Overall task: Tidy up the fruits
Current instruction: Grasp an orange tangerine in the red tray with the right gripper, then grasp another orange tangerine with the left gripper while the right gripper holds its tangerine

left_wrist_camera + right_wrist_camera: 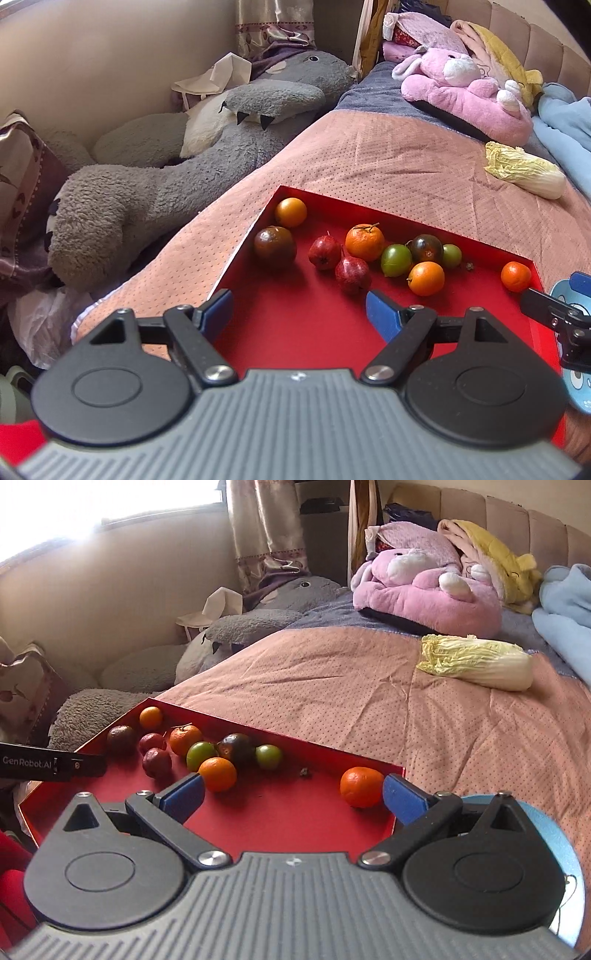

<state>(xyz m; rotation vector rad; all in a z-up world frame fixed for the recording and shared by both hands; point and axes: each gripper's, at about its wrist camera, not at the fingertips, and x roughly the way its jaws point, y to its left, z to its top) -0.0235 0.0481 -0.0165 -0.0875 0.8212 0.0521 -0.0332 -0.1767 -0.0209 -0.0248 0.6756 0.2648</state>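
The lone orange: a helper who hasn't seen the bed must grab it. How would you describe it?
On the pink bedspread lies a red tray. Most fruit clusters along its far wall; the lone orange sits apart in the corner nearest the blue plate, with no fruit touching it.

10 loose fruits [364,242] lie in a shallow red tray [295,332]: orange, green, dark red.

The left gripper [299,314] is held spread wide, nothing being gripped between its blue fingertips [382,314]. The right gripper [293,794] is likewise held wide apart and empty, its blue pads [184,797] raised over the tray's near edge.
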